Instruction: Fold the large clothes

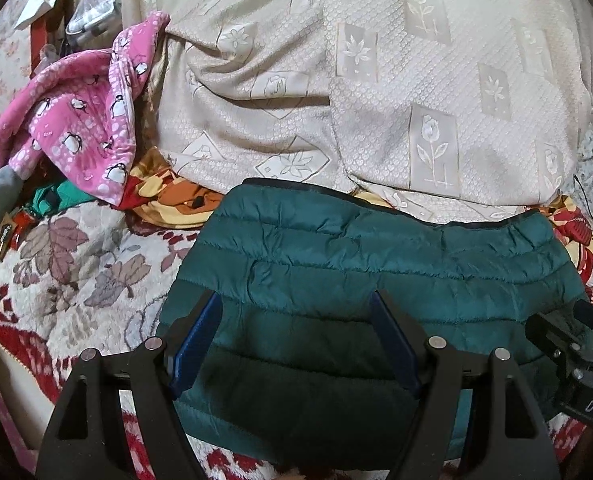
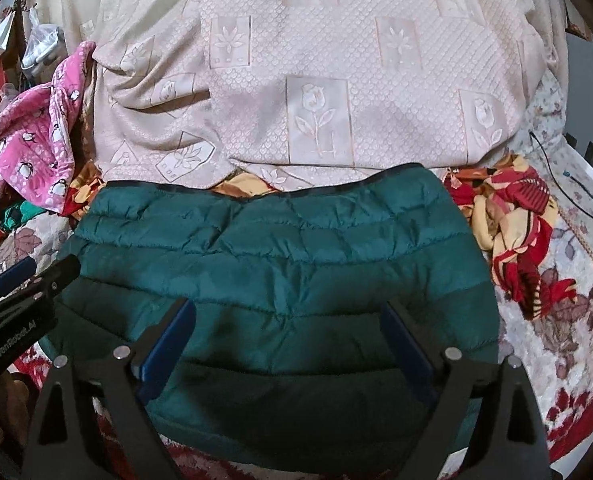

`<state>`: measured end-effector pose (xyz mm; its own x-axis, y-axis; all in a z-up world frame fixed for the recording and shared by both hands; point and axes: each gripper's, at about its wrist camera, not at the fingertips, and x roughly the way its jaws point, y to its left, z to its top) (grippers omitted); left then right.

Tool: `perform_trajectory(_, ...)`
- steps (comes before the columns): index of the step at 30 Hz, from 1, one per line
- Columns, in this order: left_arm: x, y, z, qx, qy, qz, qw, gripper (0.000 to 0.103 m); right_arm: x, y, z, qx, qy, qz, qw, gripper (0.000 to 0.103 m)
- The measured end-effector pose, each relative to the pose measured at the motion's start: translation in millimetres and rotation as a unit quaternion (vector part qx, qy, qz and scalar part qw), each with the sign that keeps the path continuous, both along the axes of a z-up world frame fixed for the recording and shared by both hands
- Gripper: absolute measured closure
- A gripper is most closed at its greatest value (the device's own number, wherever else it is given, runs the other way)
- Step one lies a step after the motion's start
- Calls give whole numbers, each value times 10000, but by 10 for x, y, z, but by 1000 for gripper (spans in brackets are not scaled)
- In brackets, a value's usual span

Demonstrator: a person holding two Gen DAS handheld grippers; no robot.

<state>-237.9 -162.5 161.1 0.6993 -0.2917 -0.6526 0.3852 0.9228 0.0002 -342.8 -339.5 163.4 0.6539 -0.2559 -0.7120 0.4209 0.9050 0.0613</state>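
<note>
A teal quilted puffer jacket [image 1: 376, 272] lies folded flat on a floral bedspread [image 1: 80, 264]; it also shows in the right wrist view [image 2: 280, 264]. My left gripper [image 1: 296, 304] is open and empty, hovering over the jacket's near left part. My right gripper [image 2: 288, 312] is open and empty over the jacket's near middle. The right gripper's body shows at the right edge of the left wrist view [image 1: 572, 356]. The left gripper's body shows at the left edge of the right wrist view [image 2: 20, 304].
A cream embossed blanket [image 1: 376, 92] is heaped behind the jacket. A pink penguin-print garment [image 1: 80, 120] lies at the far left. A red and yellow patterned cloth [image 2: 512, 224] lies to the jacket's right. Cables [image 2: 568, 184] run at the far right.
</note>
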Motion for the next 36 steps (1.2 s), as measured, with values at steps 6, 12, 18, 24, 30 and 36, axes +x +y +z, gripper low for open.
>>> perform_trajectory(6, -4, -9, -13, 18, 16, -5, 10000, 39, 15, 29, -40, 66, 72, 39, 9999, 8)
perform_trajectory(12, -18, -15, -18, 29, 0, -40, 10000, 38, 34, 52, -59, 78, 113, 58, 9999, 8)
perform_trajectory(18, -5, -28, -51, 69, 62, -42, 9999, 38, 47, 32, -113, 167, 183, 48, 9997, 8)
perform_trajectory(24, -16, -41, -58, 75, 50, -58, 9999, 38, 55, 22, -120, 142, 170, 33, 9997, 8)
perform_trajectory(30, -31, -48, -54, 76, 26, -58, 10000, 39, 47, 7, -130, 181, 185, -18, 9997, 8)
perform_trajectory(36, -33, -46, -54, 80, 21, -59, 9999, 39, 48, 25, -137, 172, 204, 12, 9996, 8)
